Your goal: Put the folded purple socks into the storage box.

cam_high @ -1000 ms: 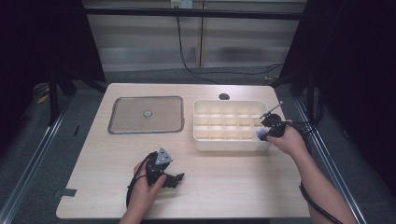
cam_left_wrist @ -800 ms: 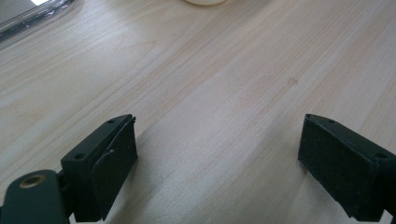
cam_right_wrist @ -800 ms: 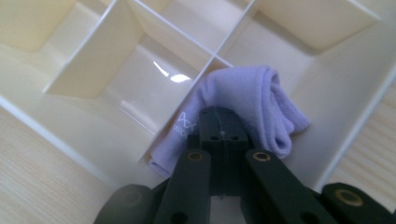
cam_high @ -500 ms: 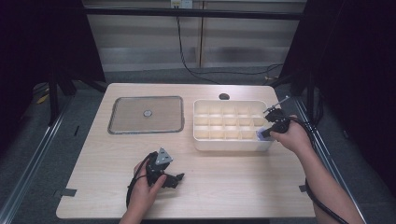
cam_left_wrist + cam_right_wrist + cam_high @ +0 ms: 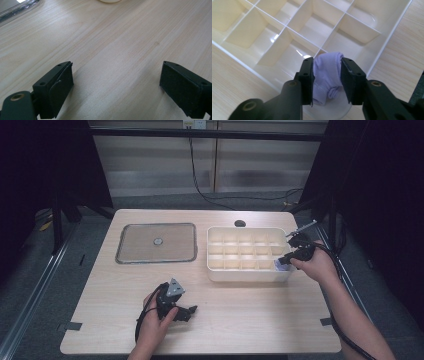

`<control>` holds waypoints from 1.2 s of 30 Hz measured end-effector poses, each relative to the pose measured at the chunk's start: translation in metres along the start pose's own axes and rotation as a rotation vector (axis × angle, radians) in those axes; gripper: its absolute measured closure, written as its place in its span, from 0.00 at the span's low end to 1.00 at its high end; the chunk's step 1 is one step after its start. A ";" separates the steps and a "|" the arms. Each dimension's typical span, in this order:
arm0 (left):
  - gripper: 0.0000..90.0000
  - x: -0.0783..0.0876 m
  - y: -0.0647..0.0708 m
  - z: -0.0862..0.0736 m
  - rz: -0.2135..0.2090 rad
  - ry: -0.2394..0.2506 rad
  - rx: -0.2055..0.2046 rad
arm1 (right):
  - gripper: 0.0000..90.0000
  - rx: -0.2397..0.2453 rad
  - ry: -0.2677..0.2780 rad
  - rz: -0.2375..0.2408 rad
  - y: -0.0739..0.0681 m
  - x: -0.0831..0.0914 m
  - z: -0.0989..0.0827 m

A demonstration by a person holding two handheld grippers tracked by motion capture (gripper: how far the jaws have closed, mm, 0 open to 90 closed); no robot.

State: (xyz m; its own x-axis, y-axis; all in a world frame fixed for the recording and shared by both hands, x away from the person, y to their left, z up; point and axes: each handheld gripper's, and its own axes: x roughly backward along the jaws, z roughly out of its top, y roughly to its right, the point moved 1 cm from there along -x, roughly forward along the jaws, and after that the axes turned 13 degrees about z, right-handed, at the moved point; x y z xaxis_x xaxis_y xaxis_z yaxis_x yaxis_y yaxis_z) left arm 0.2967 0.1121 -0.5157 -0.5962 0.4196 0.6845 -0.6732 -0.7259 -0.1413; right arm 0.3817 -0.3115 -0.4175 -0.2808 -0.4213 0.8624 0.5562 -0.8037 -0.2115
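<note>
High view: white divided tray (image 5: 248,254) sits at about 2 o'clock on the wooden table (image 5: 110,285), with a flat clear lid (image 5: 156,243) with a small centre knob off at 10 o'clock, so the compartments are free to load. Right gripper (image 5: 295,251) hangs over the tray's right end, near the front corner cell at roughly 4 o'clock of the tray.

Right gripper view: a rolled lavender cloth (image 5: 327,75), sock-like, sits between the two black jaws, down in that corner cell next to the outer wall. Jaws have just been opening; the cloth still fills the gap and brushes both pads, but the roll looks unsqueezed, so the grip reads as released. Likely a drop-off: item placed in its cell, jaws backing off to leave it there. Other cells in view look empty.

Left gripper (image 5: 181,309) is parked on the table at 6 o'clock, well apart from the tray, hand resting. Left gripper view: jaws wide apart, bare wood between them, nothing held; seems idle while the right side does the work.

Risk, as a guess: fabric could cling to a pad and lift back out as the gripper rises.
</note>
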 end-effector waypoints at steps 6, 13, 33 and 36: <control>0.12 0.000 0.000 0.000 0.000 0.000 0.000 | 0.56 -0.013 0.048 0.004 -0.001 0.003 -0.001; 0.12 0.000 0.000 0.000 -0.001 0.000 0.001 | 0.44 -0.009 0.091 0.003 -0.002 0.005 -0.002; 0.12 0.000 0.000 0.000 0.000 0.000 0.000 | 0.37 0.053 0.152 0.037 -0.019 0.013 -0.005; 0.12 0.000 0.000 0.000 0.000 0.000 0.000 | 0.37 0.050 0.167 0.043 -0.022 0.016 -0.006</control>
State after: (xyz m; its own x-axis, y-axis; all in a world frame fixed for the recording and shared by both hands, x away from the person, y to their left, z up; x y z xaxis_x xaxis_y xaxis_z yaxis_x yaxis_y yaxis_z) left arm 0.2967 0.1121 -0.5157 -0.5960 0.4196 0.6846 -0.6734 -0.7256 -0.1414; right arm 0.3598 -0.3030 -0.4020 -0.3799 -0.5219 0.7637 0.6077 -0.7633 -0.2194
